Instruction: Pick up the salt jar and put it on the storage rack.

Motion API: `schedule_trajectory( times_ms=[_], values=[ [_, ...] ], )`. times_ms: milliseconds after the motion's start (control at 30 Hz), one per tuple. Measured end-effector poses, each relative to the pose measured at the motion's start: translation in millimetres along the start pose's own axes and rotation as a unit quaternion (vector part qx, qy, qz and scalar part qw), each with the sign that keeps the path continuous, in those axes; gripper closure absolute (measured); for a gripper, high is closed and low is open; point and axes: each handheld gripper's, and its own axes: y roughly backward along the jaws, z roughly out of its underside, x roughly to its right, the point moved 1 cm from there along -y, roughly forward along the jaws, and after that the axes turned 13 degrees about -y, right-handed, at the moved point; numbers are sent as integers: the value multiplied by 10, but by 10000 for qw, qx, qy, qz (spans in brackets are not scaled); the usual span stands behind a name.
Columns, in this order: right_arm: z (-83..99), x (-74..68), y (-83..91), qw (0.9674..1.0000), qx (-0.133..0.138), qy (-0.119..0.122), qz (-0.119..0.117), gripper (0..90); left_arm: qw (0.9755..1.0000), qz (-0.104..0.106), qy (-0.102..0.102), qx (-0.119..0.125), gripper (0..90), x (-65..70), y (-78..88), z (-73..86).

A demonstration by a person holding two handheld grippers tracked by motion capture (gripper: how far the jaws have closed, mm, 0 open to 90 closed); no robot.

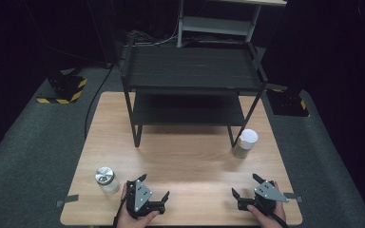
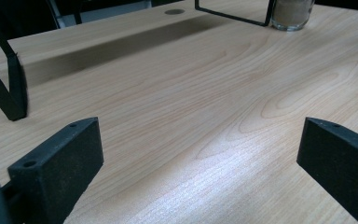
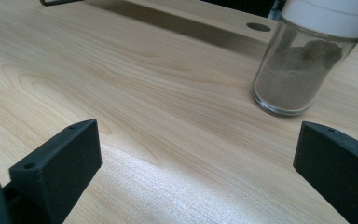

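A glass jar with a white lid [image 1: 245, 143] holding brownish powder stands on the wooden table [image 1: 185, 156] by the rack's right front leg. The same white-lidded jar [image 3: 307, 60] stands ahead of my right gripper [image 3: 200, 163], off to its right. That right gripper [image 1: 246, 186] rests near the front right edge, open and empty. A second glass jar with a silver metal lid [image 1: 106, 179] stands at the front left. Just right of it my left gripper [image 1: 155, 186] is open, nothing between its fingers. From the left gripper [image 2: 200, 163] the white-lidded jar [image 2: 292, 13] shows far off.
A black two-level metal rack [image 1: 190, 80] stands on the back half of the table, and its leg [image 2: 10, 88] rises near the left gripper. Black tape tabs [image 1: 66, 200] mark the front table edges. Grey carpet surrounds the table, with hazard-striped bases [image 1: 64, 90] behind.
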Motion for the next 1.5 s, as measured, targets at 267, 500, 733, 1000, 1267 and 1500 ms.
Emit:
schedule_trajectory(
  times_ms=[267,500,733,1000,1267,1500],
  values=[
    [46,55,65,9994,87,-315,-73,6,10000,4,35,-44,5,-8,-9,-15],
    [30,43,53,9996,40,-250,-89,6,9999,3,101,-5,5,-16,-2,2],
    [40,57,57,9995,72,-274,-113,7,10000,27,67,35,5,-19,6,15],
    [46,53,61,9995,92,-297,-96,6,10000,67,40,54,6,-9,42,23],
    [42,63,59,9995,76,-255,-146,6,9998,-44,35,216,7,-13,198,-19],
    [45,63,62,9995,88,-269,-141,6,9981,-423,142,436,6,-103,508,-44]
  ],
)
